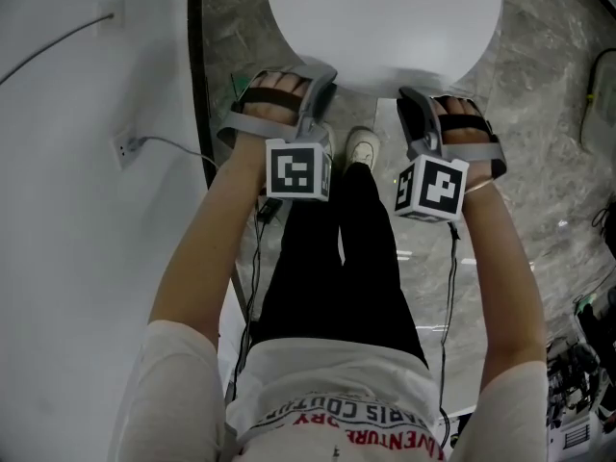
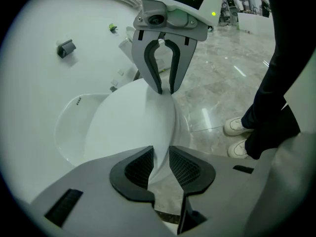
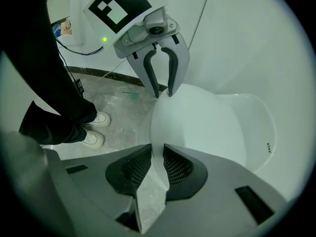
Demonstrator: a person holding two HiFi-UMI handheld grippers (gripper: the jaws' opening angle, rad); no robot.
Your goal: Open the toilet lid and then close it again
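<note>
The white toilet lid (image 1: 385, 17) fills the top of the head view. Both grippers hold its front edge from the near side. My left gripper (image 1: 322, 77) bites the rim on the left, and my right gripper (image 1: 412, 99) on the right. In the left gripper view the thin lid (image 2: 128, 127) edge runs between the left gripper's (image 2: 160, 164) pads, with the right gripper (image 2: 165, 90) clamped farther along the same rim. The right gripper view shows the lid (image 3: 197, 127) pinched in the right gripper (image 3: 158, 164), opposite the left gripper (image 3: 163, 94). Beneath the lid the bowl (image 2: 69, 127) shows, so the lid is tilted.
A white wall with a socket (image 1: 123, 148) and a cable stands close on the left. The person's black trousers and white shoes (image 1: 361, 147) are just before the toilet on grey marble floor (image 1: 539, 181). Cables and gear lie at the far right (image 1: 577, 364).
</note>
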